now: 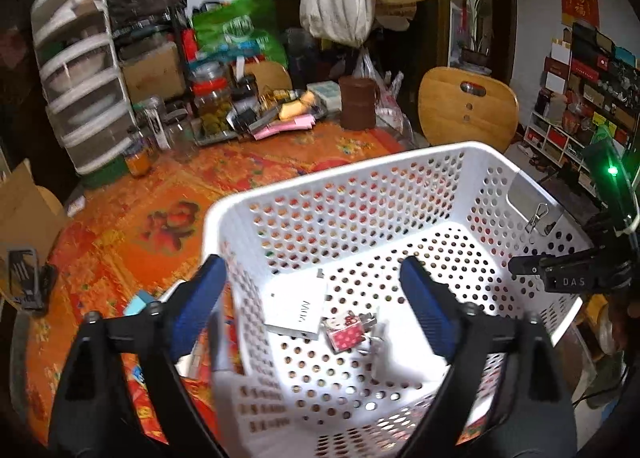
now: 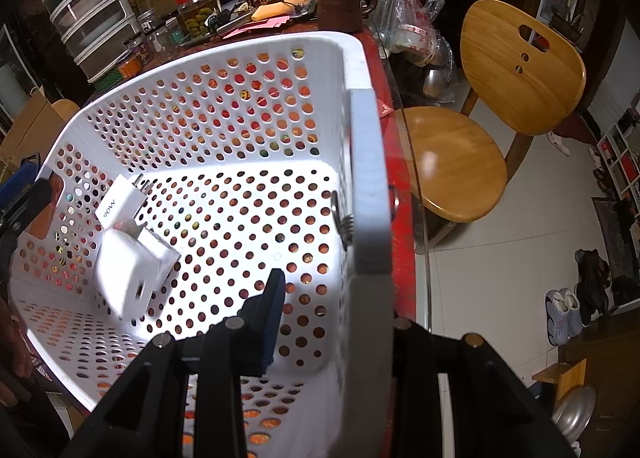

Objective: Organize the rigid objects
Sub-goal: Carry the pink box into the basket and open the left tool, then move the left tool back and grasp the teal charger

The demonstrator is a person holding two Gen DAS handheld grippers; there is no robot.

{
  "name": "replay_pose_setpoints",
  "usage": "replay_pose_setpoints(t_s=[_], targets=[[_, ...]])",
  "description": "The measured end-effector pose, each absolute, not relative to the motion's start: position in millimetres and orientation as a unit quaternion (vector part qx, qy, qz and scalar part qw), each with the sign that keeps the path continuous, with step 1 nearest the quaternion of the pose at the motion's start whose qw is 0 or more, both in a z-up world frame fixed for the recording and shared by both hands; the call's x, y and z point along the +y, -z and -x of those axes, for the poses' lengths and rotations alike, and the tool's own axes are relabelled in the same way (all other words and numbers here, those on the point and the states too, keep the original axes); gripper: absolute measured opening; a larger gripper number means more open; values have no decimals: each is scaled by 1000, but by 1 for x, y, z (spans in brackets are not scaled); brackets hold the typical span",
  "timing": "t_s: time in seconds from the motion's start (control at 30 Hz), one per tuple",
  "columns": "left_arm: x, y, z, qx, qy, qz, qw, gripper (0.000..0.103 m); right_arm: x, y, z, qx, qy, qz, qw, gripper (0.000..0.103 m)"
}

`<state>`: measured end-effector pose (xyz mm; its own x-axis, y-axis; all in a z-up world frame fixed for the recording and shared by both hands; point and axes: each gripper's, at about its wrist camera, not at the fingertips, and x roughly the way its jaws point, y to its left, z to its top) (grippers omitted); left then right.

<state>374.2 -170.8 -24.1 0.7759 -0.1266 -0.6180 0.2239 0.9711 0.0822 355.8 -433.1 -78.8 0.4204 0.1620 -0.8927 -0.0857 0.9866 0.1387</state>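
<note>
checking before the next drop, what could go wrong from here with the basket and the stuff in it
1. The white basket sits close to the table edge; the right claw is shut on its rim, so a tug could drag it off.
2. The left claw hangs open above the white charger and the red keychain; lowering it could knock them.

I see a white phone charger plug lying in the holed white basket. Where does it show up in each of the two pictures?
Left wrist view: the white charger plug lies on the basket floor, lower centre, beside a small pink trinket.
Right wrist view: the same plug sits at left, against the basket's left wall, with a blurred white block in front of it.
Shared landmark: the brown lidded mug on the table beyond the white perforated basket.
</note>
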Motion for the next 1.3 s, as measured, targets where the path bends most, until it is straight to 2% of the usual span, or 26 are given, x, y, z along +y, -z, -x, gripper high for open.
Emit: replay_pose_setpoints(t_s=[0.1,0.17,0.23,0.3,0.4,0.53,0.63,0.8,1.0,1.07,1.3], targets=[[-153,11,-359,297,82,-74,948,93,-433,79,-356,534,-73,-35,842,32],[-126,-2,-348,282,62,-54,956,95,-433,79,-356,534,-73,-35,841,32],[-88,-14,-341,273,48,-22,960,102,-434,79,-356,534,-74,-35,841,32],[-49,-15,-346,273,18,-7,962,102,-434,79,-356,535,-72,-33,841,32],[1,11,-380,326,-19,-6,945,102,-434,80,-356,535,-70,-33,841,32],[56,77,-425,417,-15,46,907,99,-435,80,-355,535,-71,-35,841,32],[66,107,-437,438,-15,44,898,93,-435,80,-355,535,-71,-36,841,32],[56,129,-451,447,-2,42,893,93,-436,81,-355,536,-71,-38,840,32],[52,140,-464,458,-12,34,888,89,-437,81,-355,536,-71,-39,840,32],[54,139,-466,458,-23,27,888,85,-437,81,-356,536,-71,-38,840,32],[52,148,-474,469,-26,9,883,85,-436,81,-356,536,-70,-38,840,32]])
